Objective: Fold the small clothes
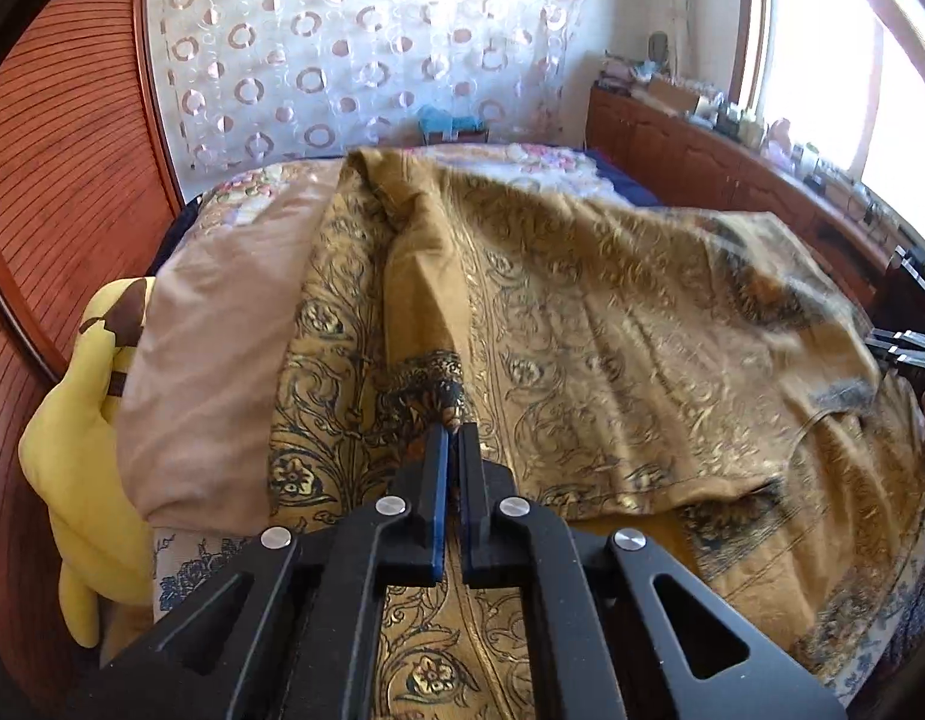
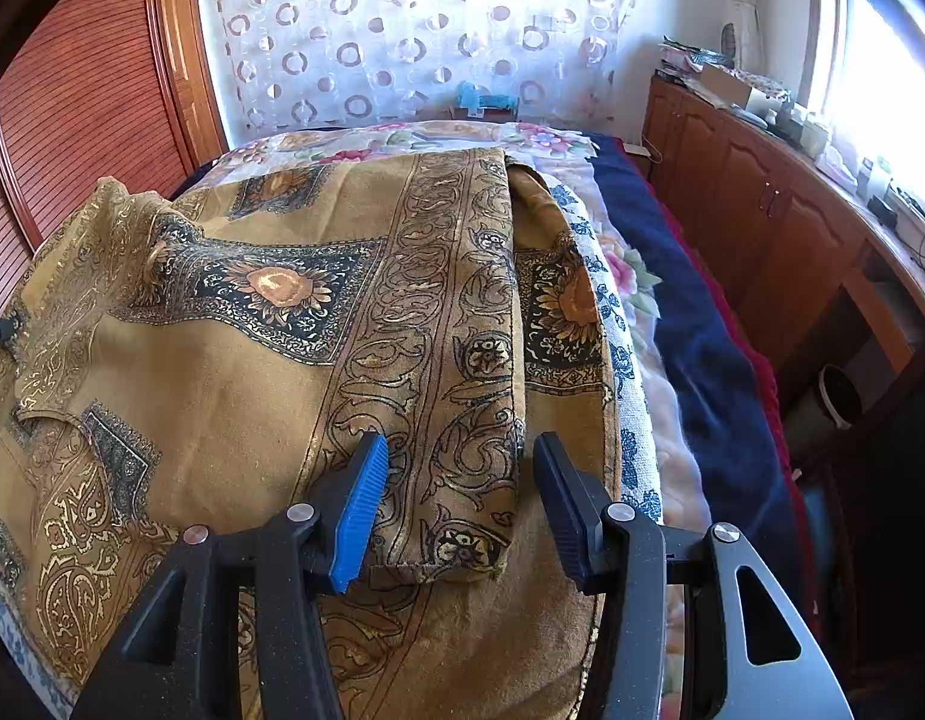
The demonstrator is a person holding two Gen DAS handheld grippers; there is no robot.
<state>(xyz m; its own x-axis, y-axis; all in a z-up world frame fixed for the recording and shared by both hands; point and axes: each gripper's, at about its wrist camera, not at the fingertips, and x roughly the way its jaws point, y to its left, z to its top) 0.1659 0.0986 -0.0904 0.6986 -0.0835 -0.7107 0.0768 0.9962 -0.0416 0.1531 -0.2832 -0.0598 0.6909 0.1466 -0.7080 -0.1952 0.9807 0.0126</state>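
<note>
A mustard-gold cloth with dark floral and paisley print (image 1: 612, 324) lies spread over the bed. My left gripper (image 1: 453, 429) is shut on a patterned hem of this cloth, which rises from the jaws in a lifted ridge (image 1: 420, 276). In the right wrist view the same cloth (image 2: 222, 360) lies partly folded, with a bordered edge (image 2: 456, 396) running between the fingers. My right gripper (image 2: 462, 450) is open just above that folded edge, holding nothing. The right gripper also shows at the right edge of the left wrist view (image 1: 906, 348).
A beige pillow (image 1: 222, 360) and a yellow plush toy (image 1: 84, 456) lie at the bed's left. A floral and navy blanket (image 2: 690, 312) covers the bed's right side. A wooden cabinet (image 2: 762, 198) with clutter runs along the right, under a window. A wooden panel (image 1: 60, 180) stands left.
</note>
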